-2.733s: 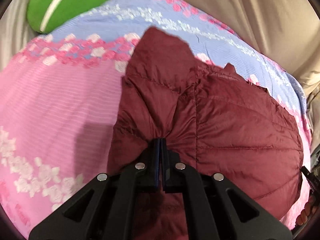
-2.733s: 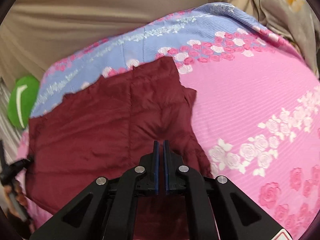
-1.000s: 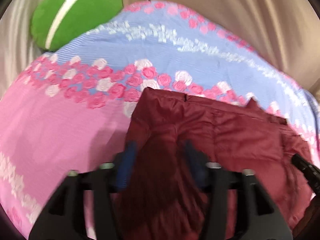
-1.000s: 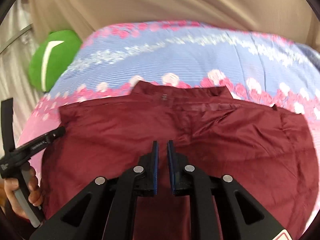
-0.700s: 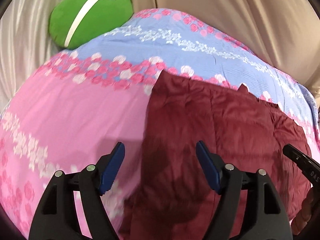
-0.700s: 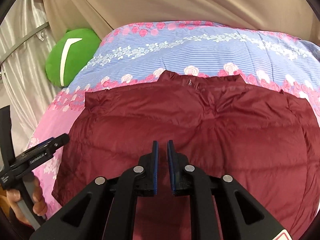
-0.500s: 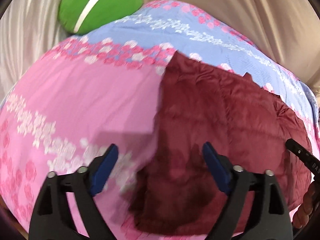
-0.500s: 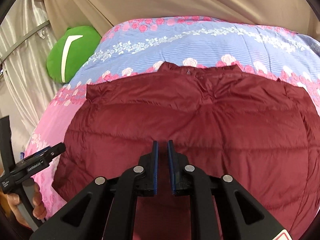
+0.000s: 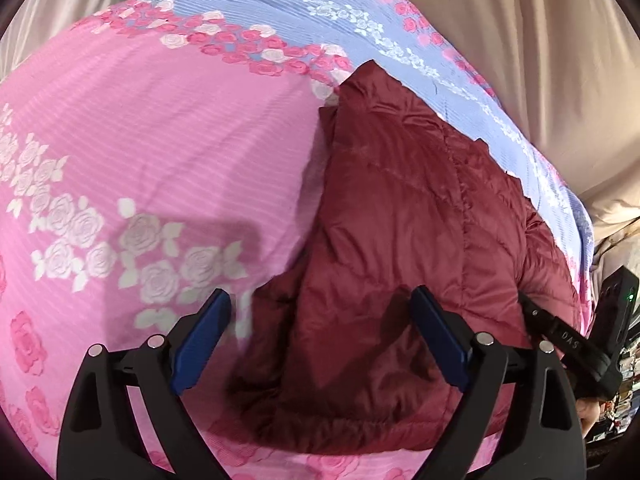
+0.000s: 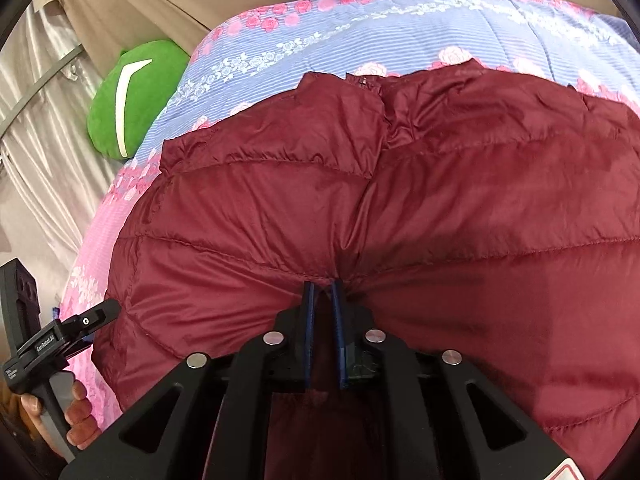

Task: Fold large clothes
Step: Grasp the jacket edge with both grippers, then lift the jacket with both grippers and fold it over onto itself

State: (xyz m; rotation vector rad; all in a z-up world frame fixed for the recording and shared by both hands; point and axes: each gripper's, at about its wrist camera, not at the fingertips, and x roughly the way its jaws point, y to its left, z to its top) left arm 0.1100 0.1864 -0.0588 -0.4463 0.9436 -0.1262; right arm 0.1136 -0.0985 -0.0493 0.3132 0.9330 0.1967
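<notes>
A dark red quilted jacket (image 9: 400,220) lies spread on the flowered bed cover (image 9: 160,140). My left gripper (image 9: 320,296) hovers over the jacket's near left corner with its jaws opening wide; the fabric lies below and between the blue pads, which do not touch it. In the right wrist view the jacket (image 10: 400,200) fills the frame, collar at the far edge. My right gripper (image 10: 322,283) is closing on a pinch of the jacket's near hem, and the fabric puckers into its pads.
A green cushion (image 10: 128,96) lies at the bed's far left corner. Beige curtain (image 9: 520,40) hangs behind the bed and silver curtain (image 10: 40,120) to the left. A hand (image 10: 80,412) holds the left gripper's handle at the bed's left edge.
My left gripper has let go of the jacket, opened wide and slid to its left edge. The jacket has settled flat. My right gripper has sunk, still pinching the hem.
</notes>
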